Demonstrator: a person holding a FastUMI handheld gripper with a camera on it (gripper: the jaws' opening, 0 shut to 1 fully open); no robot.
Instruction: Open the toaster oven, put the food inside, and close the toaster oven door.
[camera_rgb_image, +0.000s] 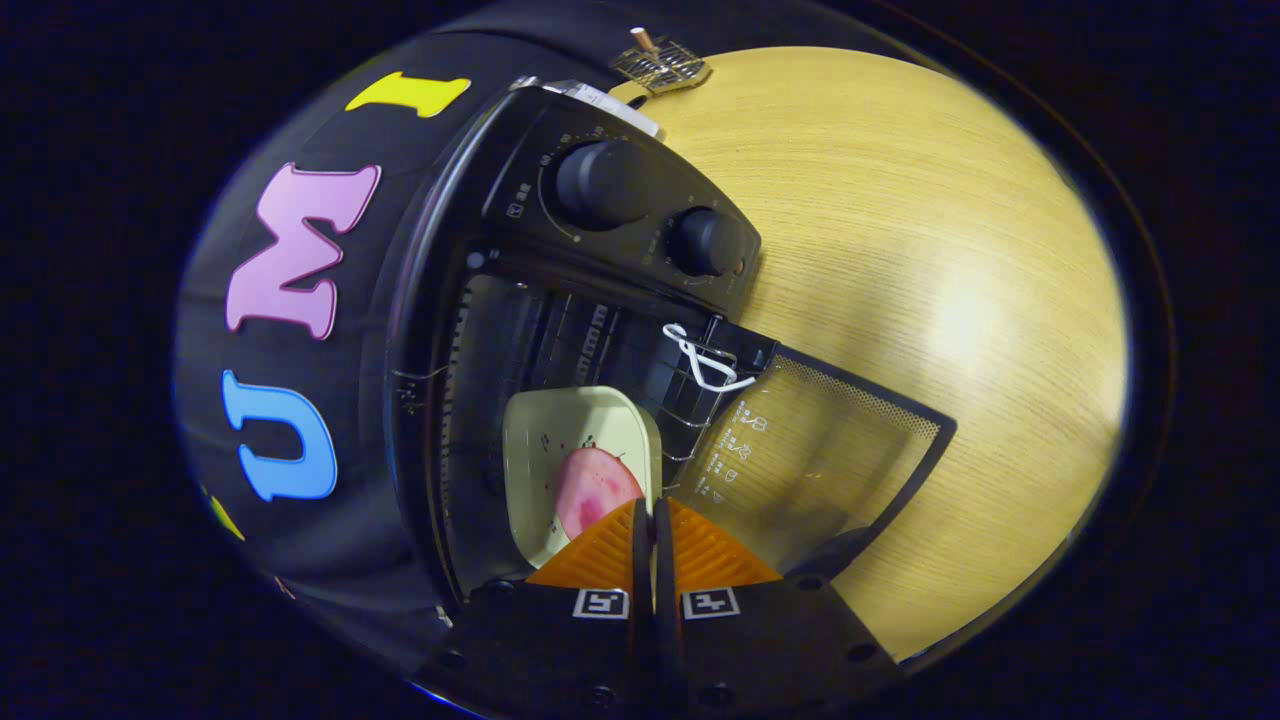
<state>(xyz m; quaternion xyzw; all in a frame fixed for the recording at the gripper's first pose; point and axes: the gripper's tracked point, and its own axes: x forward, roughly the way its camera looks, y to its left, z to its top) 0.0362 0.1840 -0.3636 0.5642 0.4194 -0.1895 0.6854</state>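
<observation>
Lower centre: gripper (648, 510) fingers pinched on rim of plate (560, 450) with pink food (590, 492), inside open toaster oven (520, 330); door (830, 460) down on table (950, 250).

1. Overhead light leaves a bright glare patch on the desk (960, 320), right of frame.
2. The toaster oven (560, 330) interior sits dim.
3. Fisheye distortion bends and blurs edges.

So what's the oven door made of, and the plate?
The oven door looks like clear glass in a dark frame: the table's wood grain shows through. The plate looks like glossy cream ceramic, maybe plastic. The gripper fingers are closed on its rim.
</observation>
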